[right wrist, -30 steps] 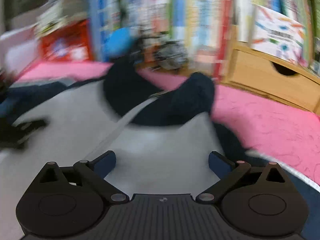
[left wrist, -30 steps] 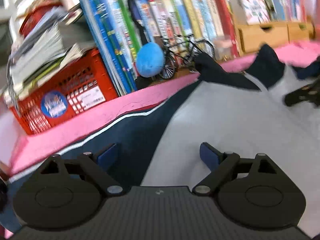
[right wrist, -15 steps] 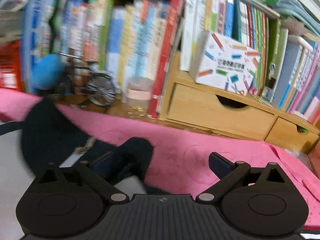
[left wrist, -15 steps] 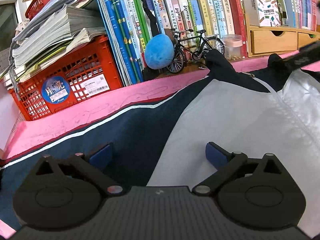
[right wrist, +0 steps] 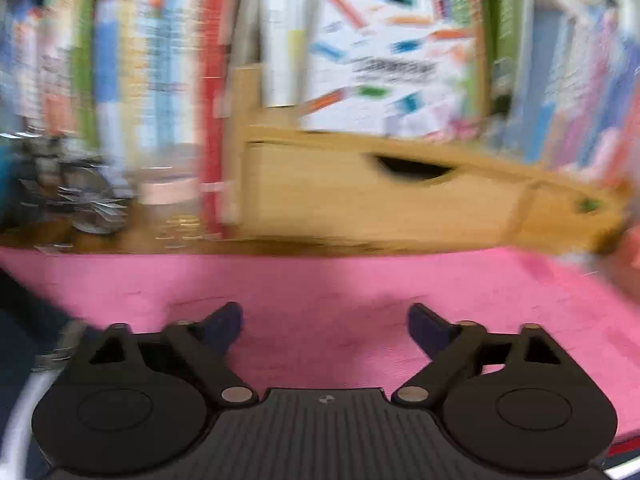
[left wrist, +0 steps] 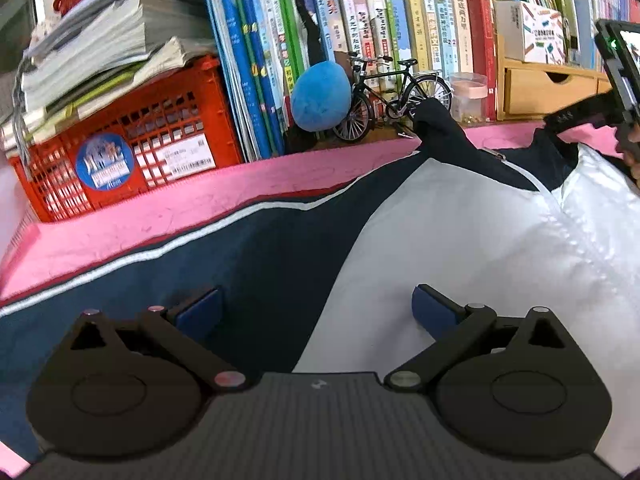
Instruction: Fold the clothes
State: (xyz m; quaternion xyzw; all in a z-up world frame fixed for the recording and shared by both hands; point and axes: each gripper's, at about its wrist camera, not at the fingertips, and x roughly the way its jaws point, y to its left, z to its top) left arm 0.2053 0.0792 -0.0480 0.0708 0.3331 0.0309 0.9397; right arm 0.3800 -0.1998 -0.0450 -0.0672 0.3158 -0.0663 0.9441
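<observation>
Left claw (left wrist: 316,306) released above jacket (left wrist: 460,240), right claw (right wrist: 325,322) closing, empty, over pink cloth (right wrist: 320,280)

The left black two-finger gripper with blue pads (left wrist: 316,310) points forward and downward. Its jaws stand wide apart, and the pads press on nothing. The right black two-finger gripper with blue pads (right wrist: 325,322) also points forward and down, and its picture is blurred. Its jaws are closing, but there is still a wide gap and nothing is between them. In the left wrist view the right gripper shows at the far right edge, with part of a hand (left wrist: 632,148) on its handle.
</observation>
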